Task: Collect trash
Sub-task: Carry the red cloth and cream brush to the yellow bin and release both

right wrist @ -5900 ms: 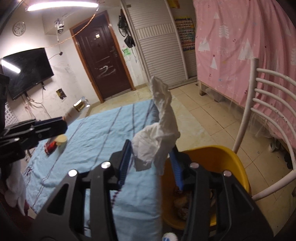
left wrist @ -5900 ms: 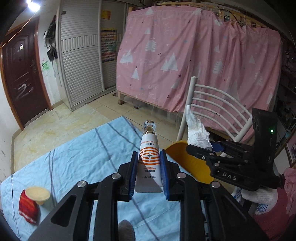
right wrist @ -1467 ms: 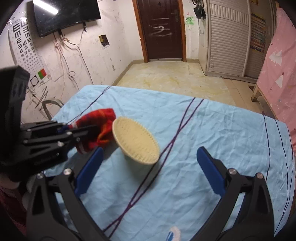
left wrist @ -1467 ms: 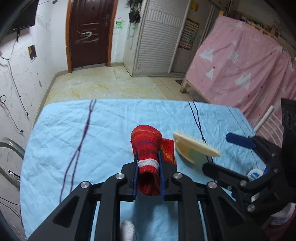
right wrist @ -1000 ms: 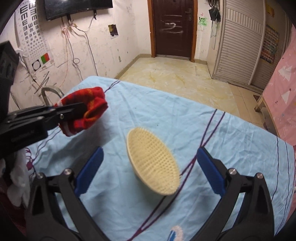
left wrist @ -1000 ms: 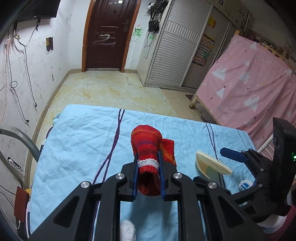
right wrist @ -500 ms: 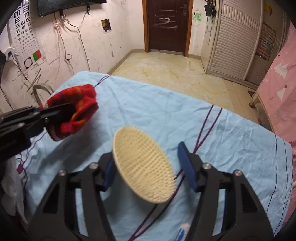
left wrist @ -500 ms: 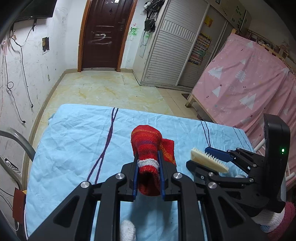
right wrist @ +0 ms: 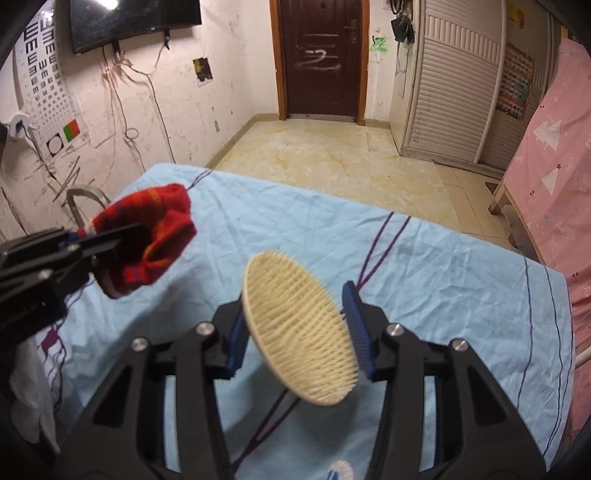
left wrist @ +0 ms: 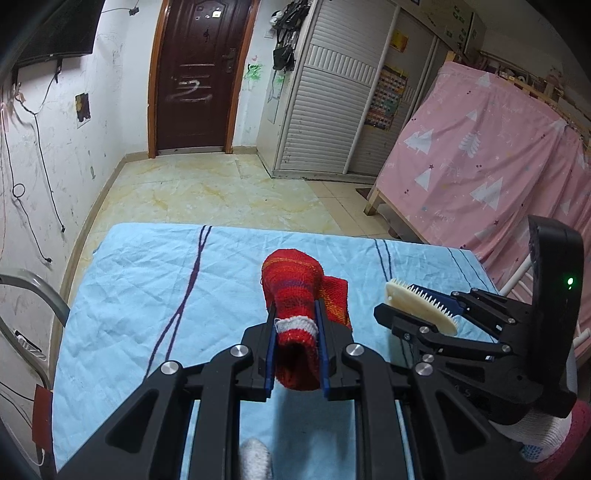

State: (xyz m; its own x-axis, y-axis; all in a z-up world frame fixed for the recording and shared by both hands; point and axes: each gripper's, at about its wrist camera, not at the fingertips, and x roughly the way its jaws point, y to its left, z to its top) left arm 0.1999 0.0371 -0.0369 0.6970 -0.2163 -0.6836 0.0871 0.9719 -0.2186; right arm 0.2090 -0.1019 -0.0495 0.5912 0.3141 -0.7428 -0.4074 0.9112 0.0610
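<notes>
The left tongs [left wrist: 295, 354], seen from the left wrist camera, are clamped narrowly on a red knitted sock [left wrist: 293, 295] with a white band at its cuff; the blue pads [left wrist: 271, 354] press the cuff from both sides, and the toe of the sock sticks out forward, above a tabletop covered by a light blue cloth [left wrist: 155, 288] with dark purple lines. To the right in this view, the right tongs [left wrist: 424, 306] grip a cream oval brush [left wrist: 421, 308], its short bristles pointing up and away; a green light glows on the black housing behind them. Beyond the tabletop lie a pale tiled floor, a dark brown door [left wrist: 192, 74], white slatted wardrobe doors and a pink curtain [left wrist: 491, 173] printed with white trees. From the right wrist camera, the right tongs [right wrist: 299, 332] have just been closing and now hold the cream oval brush [right wrist: 299, 332] between their blue pads [right wrist: 356, 328], at a middling width; the brush is tilted, bristle face towards the camera, and lifted clear of the blue cloth [right wrist: 443, 280]. At the left of this view the left tongs [right wrist: 122, 236] hold the red sock [right wrist: 147, 236], also raised above the cloth. On the far wall hang a dark screen [right wrist: 136, 22] and an eye chart [right wrist: 44, 74], with loose cables trailing down.
</notes>
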